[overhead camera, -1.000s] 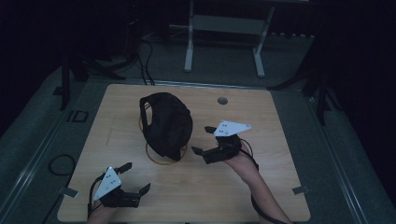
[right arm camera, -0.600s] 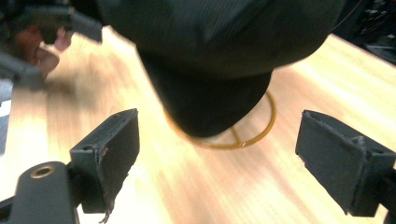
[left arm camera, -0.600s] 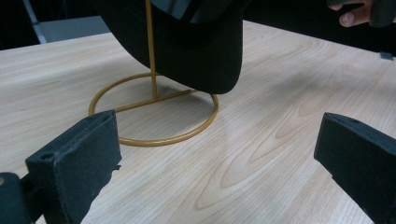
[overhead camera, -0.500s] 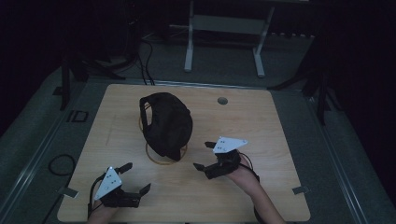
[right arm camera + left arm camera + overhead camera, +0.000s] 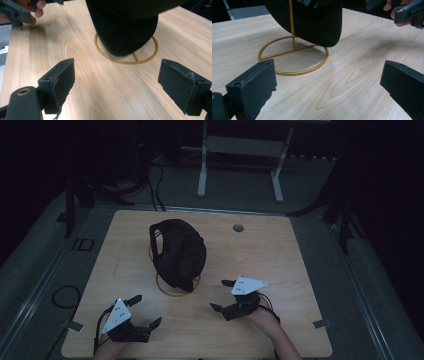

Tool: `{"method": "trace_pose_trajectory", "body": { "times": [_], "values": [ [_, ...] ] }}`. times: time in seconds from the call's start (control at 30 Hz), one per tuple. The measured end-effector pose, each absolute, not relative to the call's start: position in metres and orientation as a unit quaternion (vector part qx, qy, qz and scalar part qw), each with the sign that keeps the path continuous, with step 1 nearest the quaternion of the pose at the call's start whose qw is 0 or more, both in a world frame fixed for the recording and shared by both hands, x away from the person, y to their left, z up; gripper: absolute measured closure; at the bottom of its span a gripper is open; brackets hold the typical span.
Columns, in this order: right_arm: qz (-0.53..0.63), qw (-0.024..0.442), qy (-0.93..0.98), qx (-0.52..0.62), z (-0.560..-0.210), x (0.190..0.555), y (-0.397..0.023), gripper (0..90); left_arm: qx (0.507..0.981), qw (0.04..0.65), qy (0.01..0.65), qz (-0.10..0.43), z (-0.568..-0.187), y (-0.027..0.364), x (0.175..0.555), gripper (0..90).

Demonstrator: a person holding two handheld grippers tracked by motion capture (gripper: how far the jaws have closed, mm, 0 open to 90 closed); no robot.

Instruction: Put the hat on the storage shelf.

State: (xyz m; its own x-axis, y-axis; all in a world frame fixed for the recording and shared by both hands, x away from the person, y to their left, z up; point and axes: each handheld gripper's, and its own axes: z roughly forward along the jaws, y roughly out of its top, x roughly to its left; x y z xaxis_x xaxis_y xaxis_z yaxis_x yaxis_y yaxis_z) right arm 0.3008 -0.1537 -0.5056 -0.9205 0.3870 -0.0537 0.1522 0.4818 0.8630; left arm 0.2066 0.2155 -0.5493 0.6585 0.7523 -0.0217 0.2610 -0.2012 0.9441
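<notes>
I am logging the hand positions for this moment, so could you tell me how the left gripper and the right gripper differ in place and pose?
The left gripper sits near the table's front left edge, while the right gripper lies right of centre, nearer the black cap. The left gripper's grey plate faces left; the right gripper's lies flatter. Both are open, empty, and aimed toward the gold stand.

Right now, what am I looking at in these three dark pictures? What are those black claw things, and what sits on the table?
No robot here: a person holds a two-jaw tool in each hand. The high view looks down on a wooden table. The left gripper and right gripper are both open and hold nothing. The other two pictures come from cameras riding on each gripper, looking out between its black jaws. On the table stands a gold wire stand with a ring base, and a black cap hangs on it.
</notes>
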Motion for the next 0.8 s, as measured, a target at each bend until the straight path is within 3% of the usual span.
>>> {"method": "trace_pose_trajectory", "body": {
  "times": [0.8],
  "values": [
    [0.467,0.121,0.853,0.198,-0.539,0.286,-0.203,13.9,0.74,0.53,0.35,0.222,-0.551,0.216,0.208,0.9]
  ]
}}
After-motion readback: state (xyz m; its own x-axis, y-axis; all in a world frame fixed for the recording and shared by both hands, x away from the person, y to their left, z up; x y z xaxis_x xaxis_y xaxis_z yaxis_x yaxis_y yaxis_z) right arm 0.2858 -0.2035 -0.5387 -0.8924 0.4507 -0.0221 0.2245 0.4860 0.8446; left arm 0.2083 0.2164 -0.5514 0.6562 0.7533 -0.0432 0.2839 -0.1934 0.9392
